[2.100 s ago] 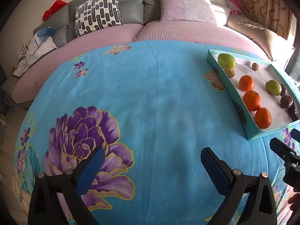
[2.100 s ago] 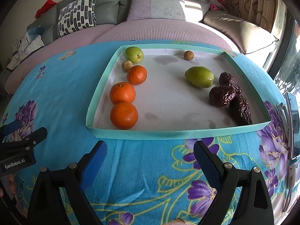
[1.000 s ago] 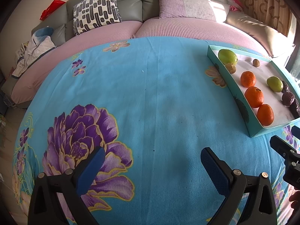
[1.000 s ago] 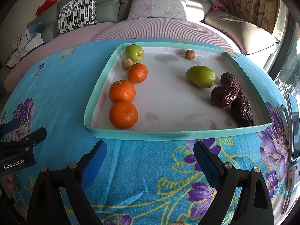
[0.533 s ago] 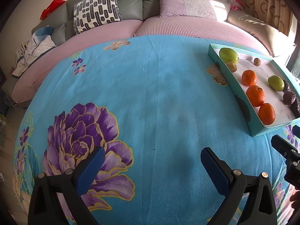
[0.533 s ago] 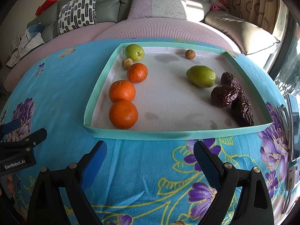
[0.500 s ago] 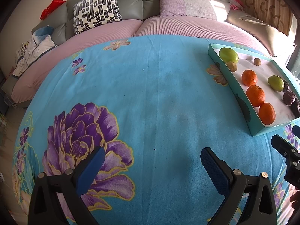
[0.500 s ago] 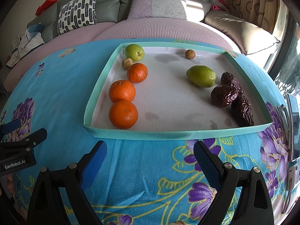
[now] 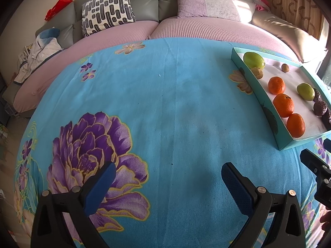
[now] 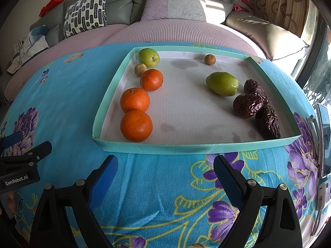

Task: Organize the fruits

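A shallow teal tray [image 10: 198,147] with a white floor lies on the blue flowered cloth. Three oranges [image 10: 134,100] line its left side, with a green fruit [image 10: 148,57] and a small brown fruit [image 10: 140,69] behind them. Another green fruit [image 10: 222,83] and three dark dried dates [image 10: 248,105] sit on the right, and a small brown fruit [image 10: 210,59] lies at the back. My right gripper [image 10: 165,169] is open just before the tray's front wall, holding nothing. My left gripper [image 9: 166,175] is open over bare cloth, the tray [image 9: 269,111] far to its right.
A grey sofa with pink covers and cushions [image 9: 108,10] runs behind the cloth. Clothes [image 9: 39,51] lie at its left end. A phone [image 10: 325,142] rests at the cloth's right edge. The other gripper [image 10: 20,165] shows at the left of the right wrist view.
Both views have shifted only slightly; the tray sits a touch lower and nearer in the left wrist view. Both grippers stay open and the fruits have not moved.
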Tool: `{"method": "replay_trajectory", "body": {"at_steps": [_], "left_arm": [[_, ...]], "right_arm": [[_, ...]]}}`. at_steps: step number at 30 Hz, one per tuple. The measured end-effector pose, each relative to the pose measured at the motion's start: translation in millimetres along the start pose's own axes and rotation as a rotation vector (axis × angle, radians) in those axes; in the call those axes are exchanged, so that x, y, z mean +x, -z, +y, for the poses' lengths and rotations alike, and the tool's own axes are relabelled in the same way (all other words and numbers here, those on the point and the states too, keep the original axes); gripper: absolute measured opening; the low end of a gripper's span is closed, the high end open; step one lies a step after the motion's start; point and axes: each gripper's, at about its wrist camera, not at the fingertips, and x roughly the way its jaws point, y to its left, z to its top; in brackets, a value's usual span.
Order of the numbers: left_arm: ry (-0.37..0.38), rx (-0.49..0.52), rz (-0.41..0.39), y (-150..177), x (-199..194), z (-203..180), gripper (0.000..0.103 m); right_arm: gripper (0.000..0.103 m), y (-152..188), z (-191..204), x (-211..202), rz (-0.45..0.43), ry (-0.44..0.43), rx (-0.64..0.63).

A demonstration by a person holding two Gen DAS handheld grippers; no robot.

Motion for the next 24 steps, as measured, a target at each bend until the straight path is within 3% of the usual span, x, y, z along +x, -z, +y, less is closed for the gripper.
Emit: {"method": "replay_trajectory", "body": {"at_steps": [24], "left_arm": [[-0.024, 0.014, -0.028, -3.1, -7.3, -4.9, 0.103]], "right_arm": [[0.094, 0.3, 1.0, -0.1, 0.001, 0.001, 0.000]]}}
